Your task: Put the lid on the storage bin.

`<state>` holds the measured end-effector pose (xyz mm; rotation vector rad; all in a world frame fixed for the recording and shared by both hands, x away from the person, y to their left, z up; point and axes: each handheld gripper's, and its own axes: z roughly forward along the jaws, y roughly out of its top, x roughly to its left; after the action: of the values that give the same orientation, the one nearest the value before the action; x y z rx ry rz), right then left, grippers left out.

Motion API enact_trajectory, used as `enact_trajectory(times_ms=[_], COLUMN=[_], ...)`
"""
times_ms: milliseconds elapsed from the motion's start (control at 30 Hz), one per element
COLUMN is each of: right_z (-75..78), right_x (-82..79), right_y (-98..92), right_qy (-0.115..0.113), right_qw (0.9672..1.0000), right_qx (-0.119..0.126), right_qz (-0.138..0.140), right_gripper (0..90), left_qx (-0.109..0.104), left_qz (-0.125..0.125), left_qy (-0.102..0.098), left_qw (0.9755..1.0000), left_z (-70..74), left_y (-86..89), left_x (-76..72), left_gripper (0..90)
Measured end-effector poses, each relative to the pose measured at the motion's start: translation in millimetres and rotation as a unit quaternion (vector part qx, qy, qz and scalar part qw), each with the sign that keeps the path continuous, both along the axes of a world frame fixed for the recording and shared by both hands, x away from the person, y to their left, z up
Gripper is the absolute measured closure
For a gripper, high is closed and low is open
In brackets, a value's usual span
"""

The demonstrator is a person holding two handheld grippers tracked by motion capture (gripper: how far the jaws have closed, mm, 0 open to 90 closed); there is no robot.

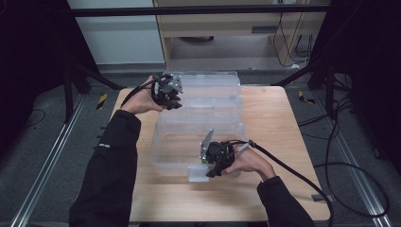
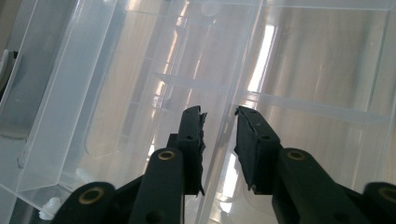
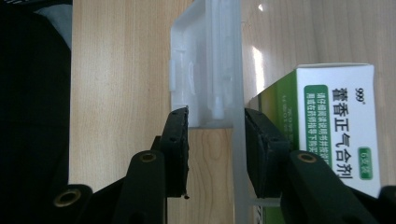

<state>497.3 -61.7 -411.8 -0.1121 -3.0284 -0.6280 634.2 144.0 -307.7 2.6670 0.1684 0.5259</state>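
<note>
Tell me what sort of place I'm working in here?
Probably a lab or recording studio, not a home: a small wooden table stands alone between black curtains, metal floor rails run alongside it, and loose cables lie on the grey carpet.

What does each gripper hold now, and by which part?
The left gripper has its jaws around an edge of the clear box's open lid; the right gripper around the front latch. Firm clamping cannot be told.

A clear plastic storage box (image 1: 198,137) stands on the wooden worktop (image 1: 274,142), its hinged lid (image 1: 208,90) open and laid back on the far side. A white latch tab (image 1: 198,172) juts from its near wall. Inside lies a green-and-white medicine carton (image 3: 336,135) against that wall.
</note>
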Motion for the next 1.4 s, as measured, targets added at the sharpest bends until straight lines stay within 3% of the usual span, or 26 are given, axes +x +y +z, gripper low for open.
enact_trajectory(times_ms=[233,600,1033,1400], right_z=[0.3,0.5,0.7,0.3], right_x=[-1.1,-1.2,-2.6,-4.2], right_y=[0.1,0.1,0.9,1.0], right_qy=[-0.002,-0.003,-0.007,-0.014], right_qw=[1.0000,1.0000,0.9999,0.9998], right_qx=[-0.002,-0.002,-0.004,-0.002], right_qz=[-0.002,-0.004,-0.009,-0.011], right_gripper=[63.2,64.0,65.0,65.0], left_qx=[0.011,0.047,0.041,0.066], left_qz=[-0.011,-0.031,-0.043,-0.053], left_qy=[-0.007,-0.006,0.005,-0.006], left_qw=[0.9999,0.9984,0.9982,0.9964], left_z=[0.8,7.4,13.1,19.9], left_y=[-2.1,-9.7,-9.9,-14.4], left_x=[-2.8,-8.1,-14.2,-37.4], left_gripper=[78.7,84.9,87.8,88.5])
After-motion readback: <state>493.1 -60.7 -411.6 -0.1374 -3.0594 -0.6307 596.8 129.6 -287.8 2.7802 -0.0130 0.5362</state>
